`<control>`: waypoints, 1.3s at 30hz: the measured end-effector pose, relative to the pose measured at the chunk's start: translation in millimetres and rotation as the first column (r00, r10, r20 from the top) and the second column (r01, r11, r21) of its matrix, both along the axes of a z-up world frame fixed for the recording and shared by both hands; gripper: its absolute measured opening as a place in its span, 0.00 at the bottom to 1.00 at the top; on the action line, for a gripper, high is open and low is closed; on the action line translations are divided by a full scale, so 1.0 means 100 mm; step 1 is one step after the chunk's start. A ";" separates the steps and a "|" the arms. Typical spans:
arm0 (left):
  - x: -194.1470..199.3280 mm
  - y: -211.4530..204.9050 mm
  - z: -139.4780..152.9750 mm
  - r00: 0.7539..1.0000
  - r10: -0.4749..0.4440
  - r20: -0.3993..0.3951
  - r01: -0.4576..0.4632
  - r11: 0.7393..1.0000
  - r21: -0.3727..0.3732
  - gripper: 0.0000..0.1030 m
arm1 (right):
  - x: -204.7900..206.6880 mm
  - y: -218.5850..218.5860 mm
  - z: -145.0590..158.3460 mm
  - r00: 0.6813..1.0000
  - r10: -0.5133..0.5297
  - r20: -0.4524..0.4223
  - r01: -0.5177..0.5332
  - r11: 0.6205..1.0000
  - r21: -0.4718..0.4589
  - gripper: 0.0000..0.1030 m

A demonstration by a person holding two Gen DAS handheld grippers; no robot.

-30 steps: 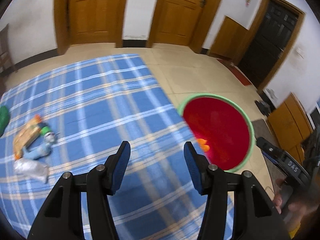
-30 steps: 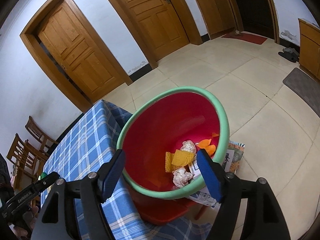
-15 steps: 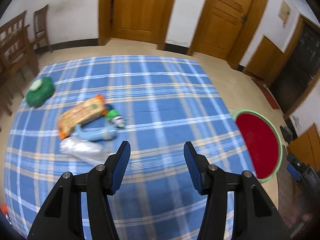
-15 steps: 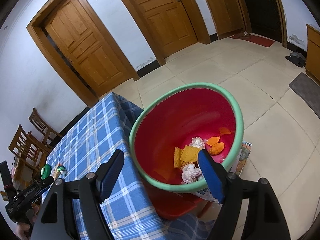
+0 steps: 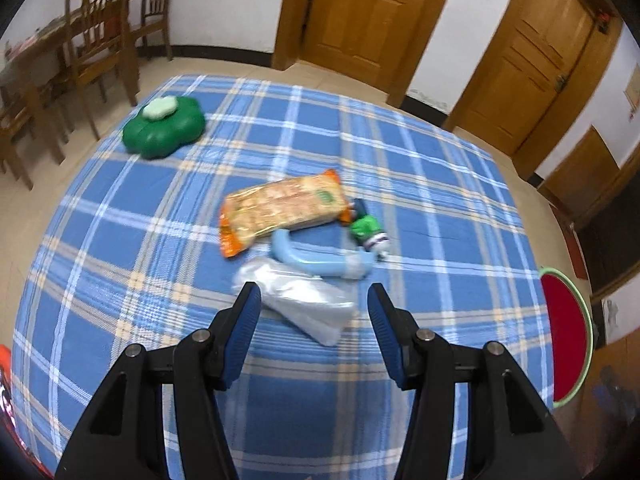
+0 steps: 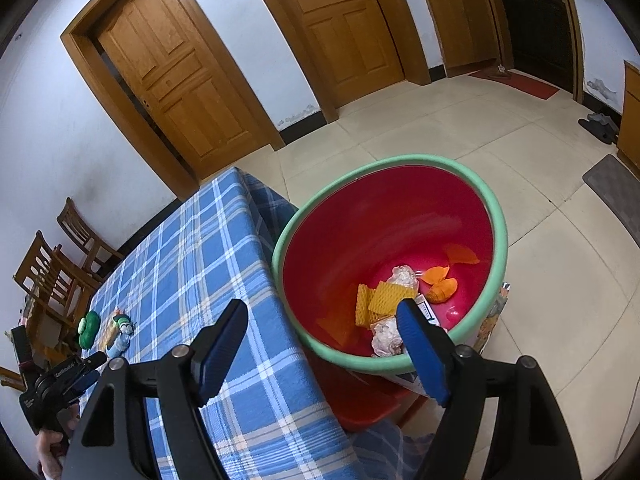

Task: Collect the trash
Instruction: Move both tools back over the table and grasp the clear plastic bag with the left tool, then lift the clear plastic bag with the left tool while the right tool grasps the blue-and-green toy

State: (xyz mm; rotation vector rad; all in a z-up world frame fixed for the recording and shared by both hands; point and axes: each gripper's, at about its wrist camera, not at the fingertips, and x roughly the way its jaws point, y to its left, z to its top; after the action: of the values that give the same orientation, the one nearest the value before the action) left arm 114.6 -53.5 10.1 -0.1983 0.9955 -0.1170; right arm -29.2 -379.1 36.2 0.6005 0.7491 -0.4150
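- Both jaws stand wide apart with nothing between them: the left gripper (image 5: 314,304) hangs over the blue plaid tablecloth (image 5: 420,184), the right gripper (image 6: 322,320) over the table's corner beside the bin.
- Framed between the left gripper's blue pads (image 5: 248,316) lies a crumpled clear plastic bag (image 5: 304,300), flat on the cloth just ahead of the tips.
- Just beyond the bag sits a light blue tube-shaped item (image 5: 316,258), and touching its far side an orange snack packet (image 5: 280,208).
- A small green bottle (image 5: 366,228) lies at the packet's right end.
- Farther left, well apart from the pile, rests a green flower-shaped box (image 5: 164,126).
- Off the table's edge stands the red bin with a green rim (image 6: 496,216), holding orange scraps and crumpled paper (image 6: 386,296).
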 end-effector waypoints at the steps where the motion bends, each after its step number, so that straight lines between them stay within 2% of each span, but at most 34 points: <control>1: 0.01 0.01 -0.02 1.000 0.005 -0.006 -0.005 1.000 -0.004 0.54 | 0.01 0.01 0.00 1.000 0.003 -0.004 -0.003 1.000 -0.001 0.77; 9: 0.11 0.07 -0.25 0.998 0.010 -0.066 -0.016 0.996 -0.084 0.54 | 0.08 0.11 0.05 0.999 0.033 -0.007 -0.033 0.999 -0.015 0.77; 12: 0.10 0.06 -0.24 0.999 0.001 -0.041 -0.004 0.997 -0.083 0.54 | 0.14 0.18 0.09 0.999 0.052 -0.008 -0.053 0.998 -0.026 0.77; 15: 0.10 0.09 -0.26 0.999 0.004 -0.039 -0.007 0.996 -0.083 0.46 | 0.24 0.29 0.11 0.996 0.088 -0.012 -0.088 0.995 -0.034 0.77; 21: 0.06 0.17 -0.25 0.999 -0.043 -0.025 0.040 0.992 -0.123 0.41 | 0.50 0.59 0.11 0.984 0.177 -0.026 -0.178 0.983 -0.042 0.77; 27: -0.02 0.37 -0.13 0.999 -0.046 0.016 0.048 0.990 -0.132 0.39 | 0.82 0.95 0.11 0.959 0.281 -0.030 -0.282 0.958 -0.043 0.77; 34: -0.06 0.66 0.04 0.997 -0.021 0.076 0.027 0.997 -0.076 0.39 | 1.25 1.39 0.07 0.916 0.399 -0.048 -0.401 0.915 -0.044 0.77; 39: -0.01 0.83 0.07 0.996 -0.014 0.089 0.018 0.998 -0.053 0.39 | 1.55 1.69 0.00 0.884 0.462 -0.066 -0.465 0.884 -0.043 0.76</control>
State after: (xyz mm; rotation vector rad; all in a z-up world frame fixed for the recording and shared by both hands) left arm 113.3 29.5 17.3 -0.2329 0.9063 -0.1662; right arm 125.5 -210.4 36.1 0.3377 0.9004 -0.0070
